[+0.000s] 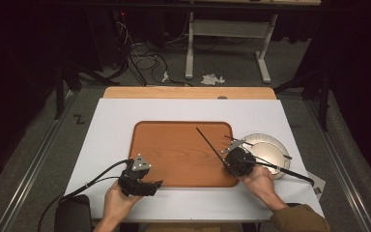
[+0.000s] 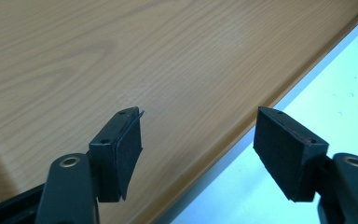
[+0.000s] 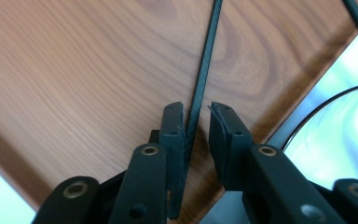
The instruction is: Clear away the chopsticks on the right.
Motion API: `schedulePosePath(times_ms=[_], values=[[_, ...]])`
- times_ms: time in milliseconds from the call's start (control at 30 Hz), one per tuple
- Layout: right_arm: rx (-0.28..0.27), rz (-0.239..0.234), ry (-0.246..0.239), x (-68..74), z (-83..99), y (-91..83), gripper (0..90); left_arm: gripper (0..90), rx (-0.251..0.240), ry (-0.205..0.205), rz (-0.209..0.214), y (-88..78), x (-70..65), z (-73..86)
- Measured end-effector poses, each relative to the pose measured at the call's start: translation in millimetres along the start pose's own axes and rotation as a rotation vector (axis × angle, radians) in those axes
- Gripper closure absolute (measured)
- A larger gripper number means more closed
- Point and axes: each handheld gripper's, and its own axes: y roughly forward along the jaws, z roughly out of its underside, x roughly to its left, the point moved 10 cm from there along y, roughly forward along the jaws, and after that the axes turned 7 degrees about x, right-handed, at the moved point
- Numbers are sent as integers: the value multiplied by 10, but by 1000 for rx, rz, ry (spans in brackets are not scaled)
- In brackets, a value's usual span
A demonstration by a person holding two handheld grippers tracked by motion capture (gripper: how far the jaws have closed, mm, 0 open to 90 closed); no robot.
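Right gripper point(image 3: 197, 116) fingers stand narrowly apart — black chopstick point(image 3: 204, 74) between them, resting on the wooden tray point(image 1: 174, 150), apparently released. Second chopstick point(image 1: 282, 170) lies across the plate point(image 1: 275, 142), probably left to move. Left gripper point(image 2: 198, 140) fingers wide, empty, at the tray's near edge.

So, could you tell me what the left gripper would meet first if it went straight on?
Probably the wooden tray: the left gripper, jaws open with nothing between them, points down at its surface near the edge.
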Motion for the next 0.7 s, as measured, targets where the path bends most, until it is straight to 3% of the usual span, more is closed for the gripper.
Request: schedulePosePath(times_ms=[200,400,700], values=[[-93,-34,-15,-2,-55,-200,676,321,1,-2,1,5,0,-2],[-151,-53,-26,-45,-77,-353,642,321,1,-3,1,6,2,-3],[-235,-77,14,-237,-53,-616,624,322,-2,-2,-3,2,4,-4]])
